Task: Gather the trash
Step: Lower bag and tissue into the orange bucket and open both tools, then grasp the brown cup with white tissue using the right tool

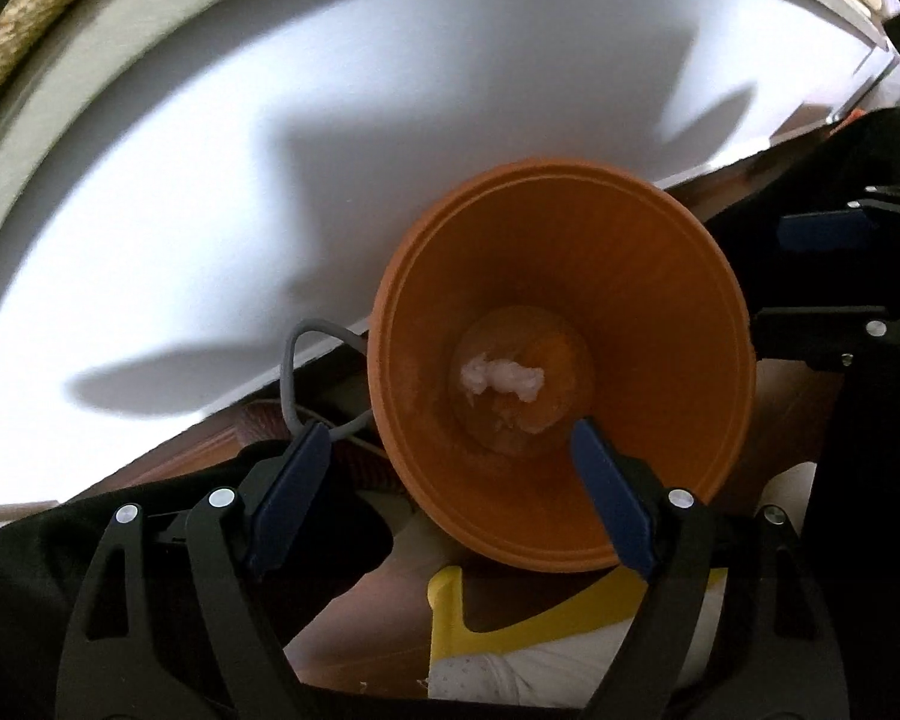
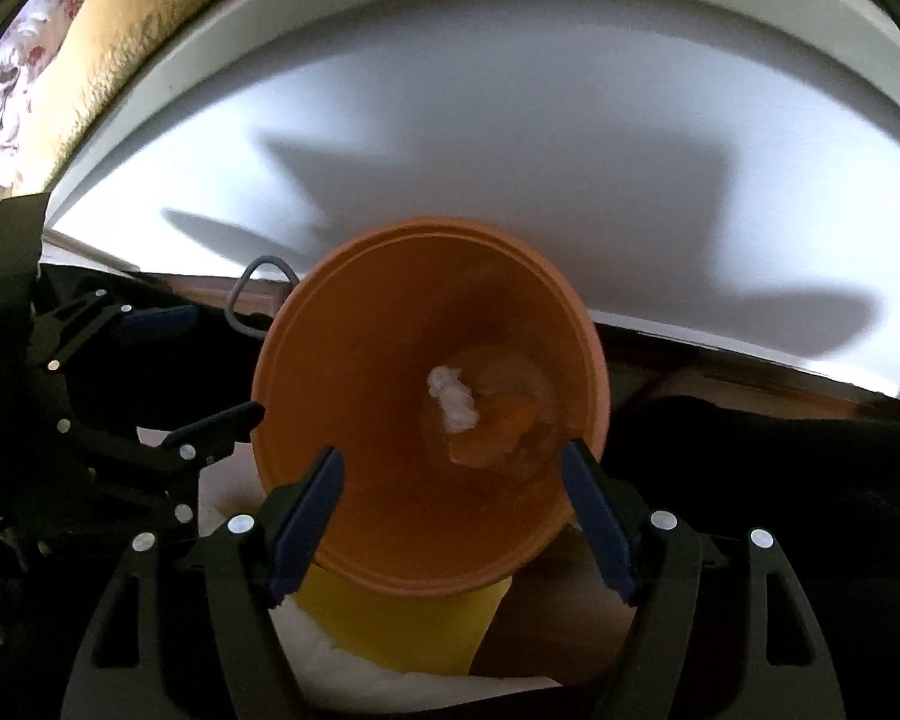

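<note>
An orange bin stands off the edge of a white table, its mouth facing both cameras; it also shows in the right wrist view. A crumpled white tissue lies at its bottom, also seen in the right wrist view. My left gripper is open and empty, its right finger over the bin's rim. My right gripper is open and empty above the bin's mouth. Each gripper shows at the edge of the other's view, the right one and the left one.
The white table fills the upper part of both views. A grey wire loop hangs at its edge. A yellow and white object lies under the bin. Dark cloth lies beside it. A woven mat lies beyond.
</note>
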The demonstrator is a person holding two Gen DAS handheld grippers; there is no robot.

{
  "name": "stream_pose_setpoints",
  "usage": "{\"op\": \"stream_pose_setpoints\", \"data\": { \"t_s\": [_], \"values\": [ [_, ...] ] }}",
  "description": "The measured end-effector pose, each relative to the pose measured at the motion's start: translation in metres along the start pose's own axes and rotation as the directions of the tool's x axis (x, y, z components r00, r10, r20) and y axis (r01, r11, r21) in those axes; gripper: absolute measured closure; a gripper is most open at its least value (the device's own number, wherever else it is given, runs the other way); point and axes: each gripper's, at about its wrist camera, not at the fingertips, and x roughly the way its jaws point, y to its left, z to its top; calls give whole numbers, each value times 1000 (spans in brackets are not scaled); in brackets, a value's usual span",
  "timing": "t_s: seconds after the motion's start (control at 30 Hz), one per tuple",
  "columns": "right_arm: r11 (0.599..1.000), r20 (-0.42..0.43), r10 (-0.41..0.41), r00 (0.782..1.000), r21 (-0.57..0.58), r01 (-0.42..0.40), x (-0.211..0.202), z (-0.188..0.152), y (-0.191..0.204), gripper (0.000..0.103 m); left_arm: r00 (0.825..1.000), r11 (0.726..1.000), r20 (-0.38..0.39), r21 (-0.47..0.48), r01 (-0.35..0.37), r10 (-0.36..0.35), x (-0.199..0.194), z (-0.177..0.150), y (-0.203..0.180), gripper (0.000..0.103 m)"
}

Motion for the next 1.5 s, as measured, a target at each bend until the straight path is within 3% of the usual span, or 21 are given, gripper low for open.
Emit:
{"op": "stream_pose_setpoints", "data": {
  "t_s": [0.2, 0.43, 0.57, 0.73, 1.0, 1.17, 1.37, 1.43, 1.5],
  "values": [
    [1000, 43, -19, 999, -12, 20, -15, -14, -8, 30, 999, 1000, 52, -10, -10, 10, -16, -5, 6, 22],
    [996, 189, -30, 982, -75, 45, -81, -6, 9, 30, 981, 997, 186, 29, -68, 62, -65, -1, -5, 22],
    [991, 291, -34, 956, -114, 70, -128, 7, 16, 30, 955, 999, 292, 10, -50, 45, -108, 5, 1, 22],
    [988, 412, -40, 910, -119, 97, -167, 47, 16, 28, 908, 998, 414, -40, -43, 56, -154, 27, 16, 22],
    [993, 495, -71, 866, -49, 109, -163, 135, 8, 28, 877, 987, 470, -158, -25, 98, -175, 69, 61, 22],
    [993, 485, -102, 869, 1, 116, -137, 178, 2, 28, 878, 983, 466, -181, -27, 110, -176, 84, 71, 22],
    [991, 465, -130, 876, 29, 132, -117, 205, -1, 28, 882, 983, 460, -181, -23, 105, -171, 105, 81, 22],
    [991, 463, -133, 876, 34, 133, -114, 210, -3, 36, 878, 984, 466, -176, -30, 110, -170, 115, 82, 22],
    [988, 456, -153, 877, 48, 147, -110, 213, -7, 66, 872, 987, 479, -162, -24, 100, -169, 128, 84, 22]
  ]
}}
